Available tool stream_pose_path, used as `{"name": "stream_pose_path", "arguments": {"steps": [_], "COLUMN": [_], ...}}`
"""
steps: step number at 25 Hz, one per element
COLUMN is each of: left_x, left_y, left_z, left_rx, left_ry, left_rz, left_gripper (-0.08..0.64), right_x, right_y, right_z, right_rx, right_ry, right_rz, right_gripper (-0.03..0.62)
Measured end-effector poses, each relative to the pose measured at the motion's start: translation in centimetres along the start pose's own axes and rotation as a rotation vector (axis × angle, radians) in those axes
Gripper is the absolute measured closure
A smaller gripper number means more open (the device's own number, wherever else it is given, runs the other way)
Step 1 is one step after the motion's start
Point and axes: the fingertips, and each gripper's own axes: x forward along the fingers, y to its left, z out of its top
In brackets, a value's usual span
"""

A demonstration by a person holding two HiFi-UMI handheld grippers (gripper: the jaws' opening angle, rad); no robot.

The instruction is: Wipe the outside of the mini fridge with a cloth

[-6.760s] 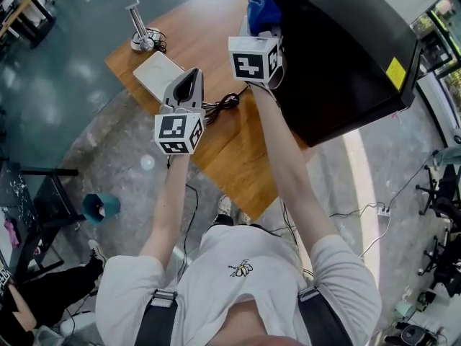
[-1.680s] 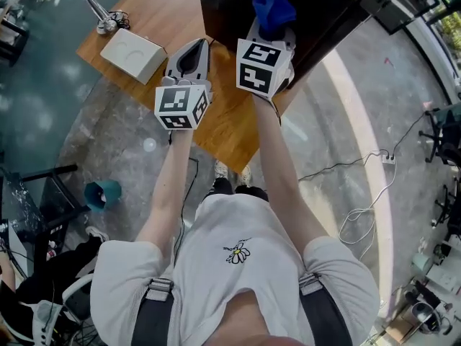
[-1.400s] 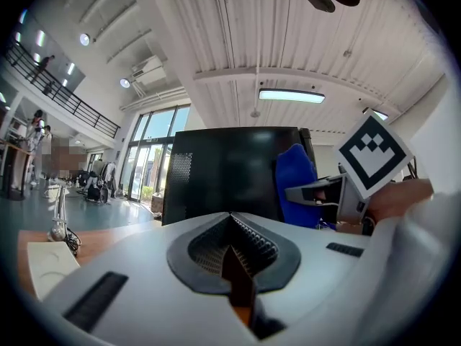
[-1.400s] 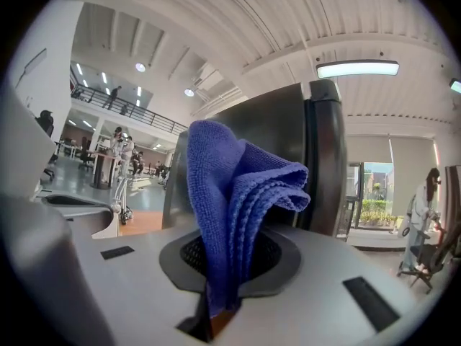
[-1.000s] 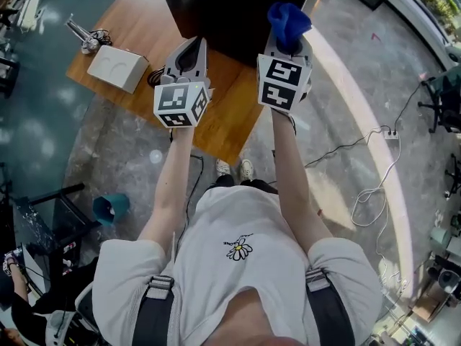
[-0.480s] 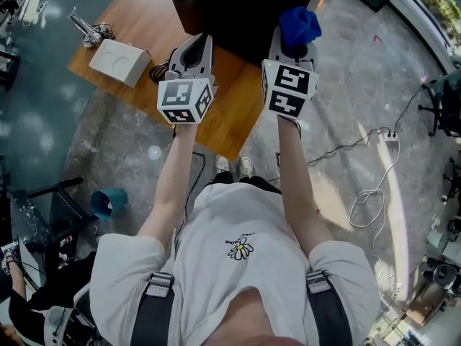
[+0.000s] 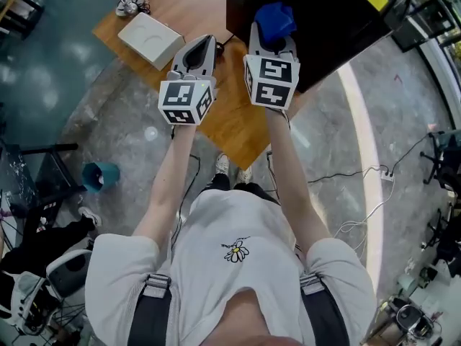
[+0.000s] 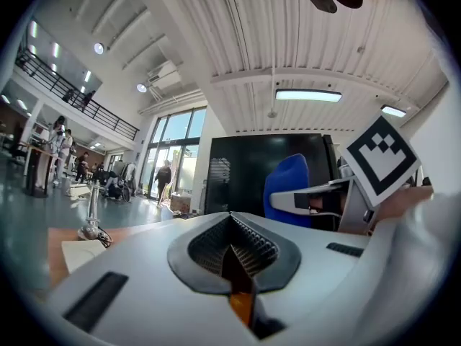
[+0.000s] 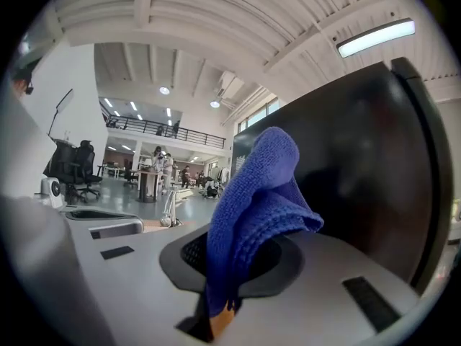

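Blue cloth (image 7: 274, 20) is gripped in right tongs (image 7: 272, 42), apparently touching mini fridge (image 7: 328, 31) ahead; left tongs (image 7: 197, 49) are held closed, empty, alongside.

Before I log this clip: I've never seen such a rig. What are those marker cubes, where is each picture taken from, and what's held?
No robot: a person holds a gripper in each hand; the marker cubes are part of them. One camera sits on the head, looking down; one rides on each gripper. The right gripper has its fingers shut on a blue microfibre cloth, by the black mini fridge. The left gripper is shut, empty. A white box lies on the wooden table.
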Motion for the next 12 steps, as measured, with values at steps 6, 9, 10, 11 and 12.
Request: {"name": "stream_pose_path", "arguments": {"steps": [6,9,10,11,12], "left_x": [-0.7,-0.9,-0.9,-0.8,-0.6], "left_y": [5.9,8.3,9.1,9.7,10.3], "left_z": [-1.9,-2.8,-3.2,-3.5,-3.8], "left_rx": [-0.006,-0.021,-0.027,-0.032,-0.037], "left_ry": [0.04,0.055,0.06,0.065,0.07], "left_rz": [0.071,0.106,0.116,0.124,0.131], "left_gripper": [0.558,0.558,0.558,0.558,0.558], "right_x": [6.7,9.7,10.7,11.8,12.8], "right_y": [3.1,4.4,4.8,5.2,5.6], "right_z": [-0.9,-1.4,-1.7,-2.2,-2.8], "right_rx": [-0.026,-0.036,-0.039,-0.045,-0.055], "right_ry": [0.044,0.064,0.074,0.088,0.104], "right_rz": [0.034,0.05,0.048,0.045,0.042], "right_gripper": [0.525,0.525,0.525,0.525,0.525]}}
